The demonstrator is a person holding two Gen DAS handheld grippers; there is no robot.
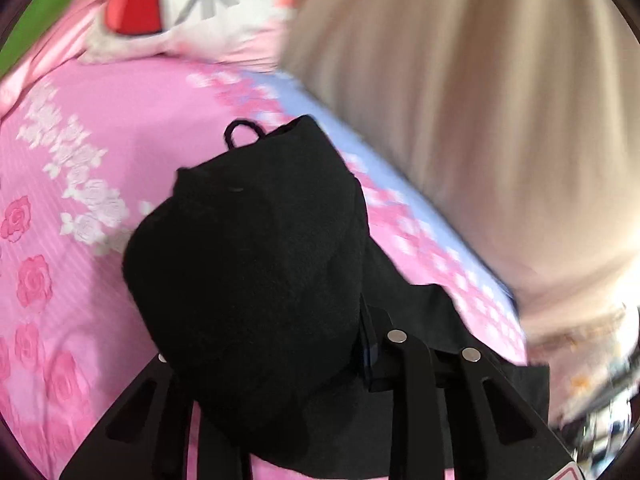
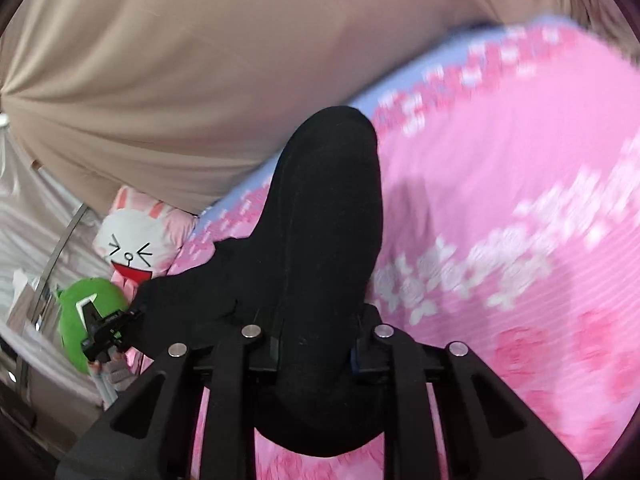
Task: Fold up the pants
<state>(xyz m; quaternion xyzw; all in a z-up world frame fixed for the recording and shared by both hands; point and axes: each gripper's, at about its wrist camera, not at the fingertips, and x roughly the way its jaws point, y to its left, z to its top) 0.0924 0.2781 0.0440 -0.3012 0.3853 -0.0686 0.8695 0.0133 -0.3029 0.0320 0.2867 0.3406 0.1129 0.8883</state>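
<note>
Each tool was matte black. The left tool (image 1: 280,364) and right tool (image 2: 316,354) had slotted linkage arms. Round silver screws (image 2: 251,331) capped the pivots.

The pants (image 2: 320,248) hang bunched between both grippers above the bedsheet (image 2: 520,208). The left gripper (image 2: 108,330) is at the right gripper's (image 2: 316,354) left, before two plush toys (image 2: 132,248). A curtain (image 2: 180,80) stands behind the bed's far edge.

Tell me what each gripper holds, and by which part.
Both hold the black fabric pants. Right gripper pinches a bunched fold; left gripper too; which part cannot be told.
</note>
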